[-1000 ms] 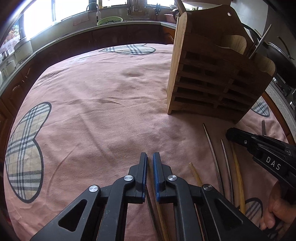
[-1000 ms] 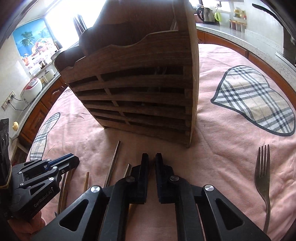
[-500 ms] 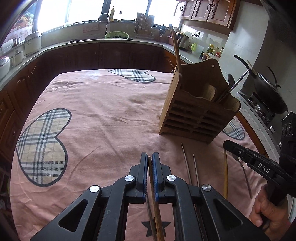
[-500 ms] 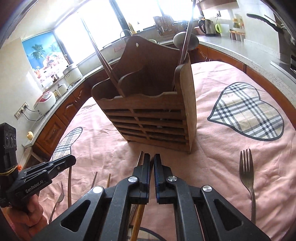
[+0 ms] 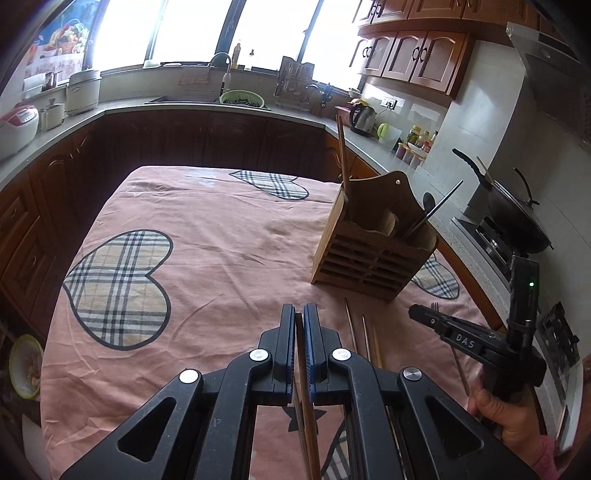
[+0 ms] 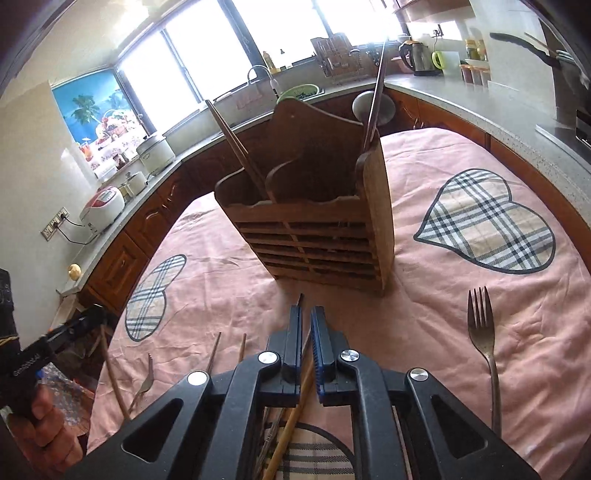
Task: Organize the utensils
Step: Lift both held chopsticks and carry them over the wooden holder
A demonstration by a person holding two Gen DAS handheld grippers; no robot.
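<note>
Bright windows [image 5: 258, 33] flood a kitchen of dark wooden cabinets [image 5: 221, 140] under a grey countertop [image 5: 66, 129] (a sink [image 5: 177, 99] set in it), with a tropical poster [image 6: 96, 107] nearby.

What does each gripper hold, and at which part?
Left gripper: a chopstick, pinched near its end. Right gripper: another chopstick, likewise near its end.

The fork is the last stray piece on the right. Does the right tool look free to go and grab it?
Probably not yet: the right tool is shut on a wooden chopstick. The fork lies alone on the pink cloth, with nothing between.
</note>
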